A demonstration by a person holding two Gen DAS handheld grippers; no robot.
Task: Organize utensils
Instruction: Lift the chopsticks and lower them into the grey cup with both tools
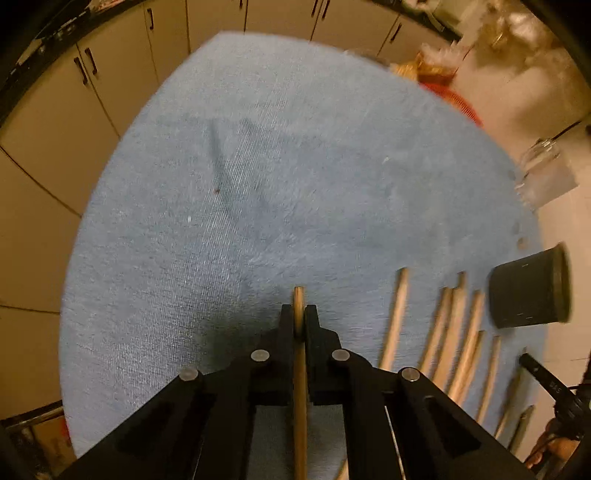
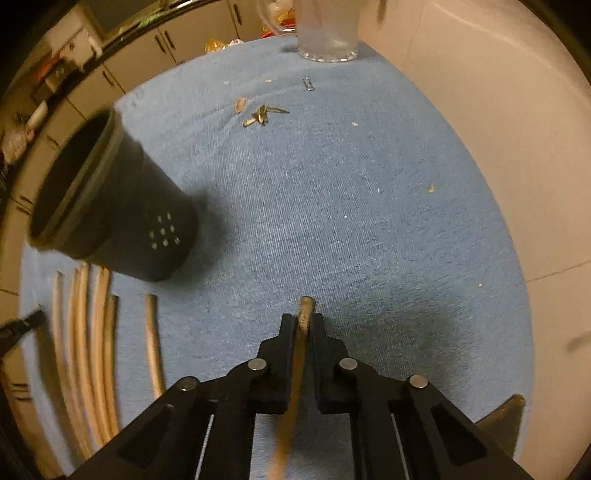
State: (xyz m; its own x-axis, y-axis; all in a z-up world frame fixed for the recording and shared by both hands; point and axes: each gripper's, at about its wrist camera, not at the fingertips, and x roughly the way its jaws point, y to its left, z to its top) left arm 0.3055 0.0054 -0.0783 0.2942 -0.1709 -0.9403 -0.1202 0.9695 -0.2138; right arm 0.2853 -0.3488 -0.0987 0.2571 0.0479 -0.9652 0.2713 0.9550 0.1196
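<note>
My left gripper [image 1: 299, 314] is shut on a wooden chopstick [image 1: 300, 387] that runs back between its fingers, its tip poking out over the blue cloth [image 1: 258, 184]. Several more chopsticks [image 1: 454, 343] lie side by side on the cloth to its right, next to a black utensil holder [image 1: 528, 288]. My right gripper [image 2: 304, 321] is shut on another wooden chopstick [image 2: 295, 387], held over the blue cloth [image 2: 332, 203]. The black utensil holder [image 2: 110, 199] stands to its upper left, with the row of chopsticks [image 2: 92, 350] below the holder.
A clear glass [image 2: 328, 29] stands at the cloth's far edge, with small metal bits [image 2: 264, 114] and a paper clip [image 2: 308, 84] near it. Cabinet doors [image 1: 55, 110] lie beyond the cloth on the left. The other gripper's tip [image 1: 535, 369] shows at the right edge.
</note>
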